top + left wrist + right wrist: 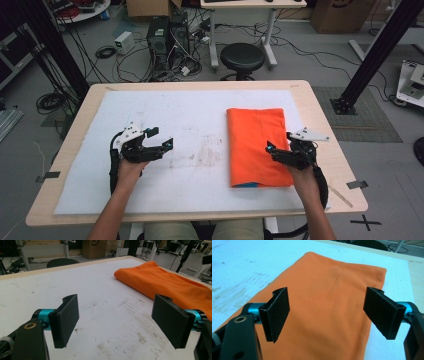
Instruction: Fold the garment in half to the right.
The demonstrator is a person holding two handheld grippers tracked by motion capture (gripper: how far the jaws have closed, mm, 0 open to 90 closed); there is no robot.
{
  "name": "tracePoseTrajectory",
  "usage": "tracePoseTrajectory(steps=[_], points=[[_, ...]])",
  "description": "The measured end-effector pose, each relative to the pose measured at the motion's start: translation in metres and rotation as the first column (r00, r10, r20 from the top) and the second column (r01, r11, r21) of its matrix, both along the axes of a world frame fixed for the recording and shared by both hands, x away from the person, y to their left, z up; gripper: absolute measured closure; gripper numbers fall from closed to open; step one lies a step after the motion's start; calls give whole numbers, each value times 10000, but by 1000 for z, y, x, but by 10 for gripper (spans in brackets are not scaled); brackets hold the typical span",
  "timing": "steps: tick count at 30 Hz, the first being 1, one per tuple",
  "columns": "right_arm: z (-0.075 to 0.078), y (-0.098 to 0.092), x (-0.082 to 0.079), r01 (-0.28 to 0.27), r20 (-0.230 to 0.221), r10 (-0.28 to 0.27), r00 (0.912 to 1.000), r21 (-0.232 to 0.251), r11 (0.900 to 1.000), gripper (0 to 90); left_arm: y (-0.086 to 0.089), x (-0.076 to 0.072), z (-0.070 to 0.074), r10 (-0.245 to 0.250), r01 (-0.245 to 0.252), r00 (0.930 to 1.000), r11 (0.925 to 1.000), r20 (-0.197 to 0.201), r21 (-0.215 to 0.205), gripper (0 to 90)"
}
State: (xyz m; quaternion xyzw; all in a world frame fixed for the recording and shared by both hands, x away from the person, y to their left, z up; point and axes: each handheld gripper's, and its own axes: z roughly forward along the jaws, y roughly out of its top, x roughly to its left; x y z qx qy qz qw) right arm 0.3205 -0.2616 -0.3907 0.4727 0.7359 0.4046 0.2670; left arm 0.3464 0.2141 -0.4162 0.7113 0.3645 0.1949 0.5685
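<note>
I hold my right gripper with jaws spread wide over the near end of the folded orange cloth lying right of centre on the white-covered table, seemingly poised to grasp, while my left gripper, equally agape, idles above bare covering.

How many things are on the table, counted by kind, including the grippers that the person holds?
Folded orange cloth: 1
White mat covering the table: 1
Grippers, both open: 2, the left gripper over the bare mat and the right gripper over the cloth
Total: 4
</note>
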Motion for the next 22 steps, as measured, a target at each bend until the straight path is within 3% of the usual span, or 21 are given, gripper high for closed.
tracePoseTrajectory(steps=[22], points=[[3, 3, -3, -117, 348, 112, 9993, 155, 9998, 215, 1, -2, 1, -25, 25, 10000, 10000, -57, -13, 221]])
